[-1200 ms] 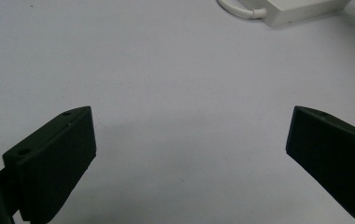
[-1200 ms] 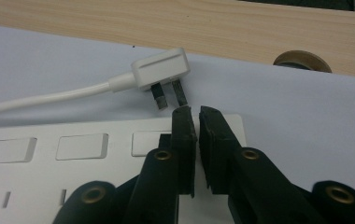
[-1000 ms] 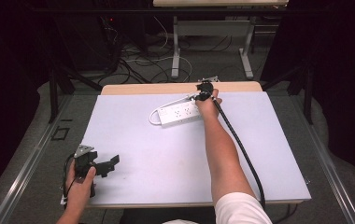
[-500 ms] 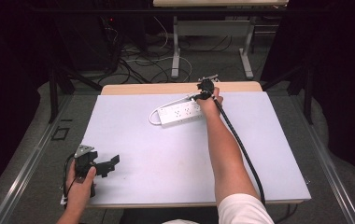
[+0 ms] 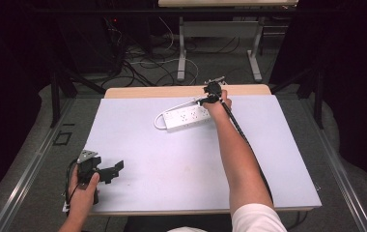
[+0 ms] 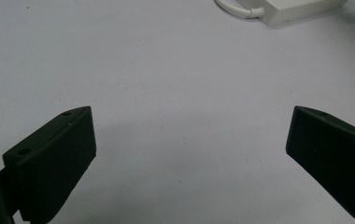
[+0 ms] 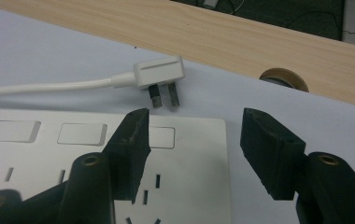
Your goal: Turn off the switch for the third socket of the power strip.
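A white power strip (image 5: 184, 117) lies at the far middle of the pale mat (image 5: 172, 159). In the right gripper view its switch end (image 7: 189, 177) sits just under my jaws, and its white plug (image 7: 159, 74) lies loose on the mat beyond, pins toward the strip. My right gripper (image 5: 205, 99) (image 7: 194, 126) hovers open over that end, holding nothing. Near the front left corner my left gripper (image 5: 115, 172) (image 6: 189, 140) rests low with its jaws wide apart and empty. The strip (image 6: 301, 9) is far ahead of it.
The plug's white cable (image 7: 49, 86) runs left along the strip. A wooden table edge (image 7: 259, 42) with a round grommet (image 7: 283, 79) borders the mat at the back. Table legs and floor cables (image 5: 181, 53) lie beyond.
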Motion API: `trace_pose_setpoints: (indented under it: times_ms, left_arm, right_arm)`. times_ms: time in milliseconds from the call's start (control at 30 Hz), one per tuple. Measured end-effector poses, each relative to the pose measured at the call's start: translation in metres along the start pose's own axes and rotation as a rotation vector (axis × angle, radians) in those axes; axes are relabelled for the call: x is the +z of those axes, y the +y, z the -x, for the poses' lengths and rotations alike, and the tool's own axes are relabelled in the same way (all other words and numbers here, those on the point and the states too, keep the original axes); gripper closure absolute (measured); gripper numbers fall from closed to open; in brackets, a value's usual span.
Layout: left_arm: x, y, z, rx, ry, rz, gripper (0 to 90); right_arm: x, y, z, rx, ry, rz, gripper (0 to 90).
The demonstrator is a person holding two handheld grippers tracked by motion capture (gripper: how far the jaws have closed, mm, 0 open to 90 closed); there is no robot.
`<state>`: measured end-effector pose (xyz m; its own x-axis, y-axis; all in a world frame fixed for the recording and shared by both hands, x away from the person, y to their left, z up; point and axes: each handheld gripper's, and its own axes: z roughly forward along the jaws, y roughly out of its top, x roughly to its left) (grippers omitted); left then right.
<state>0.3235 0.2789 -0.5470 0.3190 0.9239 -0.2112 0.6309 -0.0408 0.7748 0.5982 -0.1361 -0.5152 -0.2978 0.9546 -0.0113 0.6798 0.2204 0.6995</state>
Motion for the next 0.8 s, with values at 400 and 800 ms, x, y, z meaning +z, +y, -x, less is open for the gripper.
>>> trace_pose_setpoints:
  times_ms: [400,800]
  left_arm:
    - [0.0,0.0,0.0,0.002,-0.001,0.0,1.6]
    - [-0.001,0.001,-0.001,-0.004,-0.006,0.001,1.6]
  right_arm:
    - [-0.012,-0.002,0.002,-0.034,0.022,-0.032,37.2]
    - [-0.016,-0.008,0.003,-0.035,0.04,-0.017,17.3]
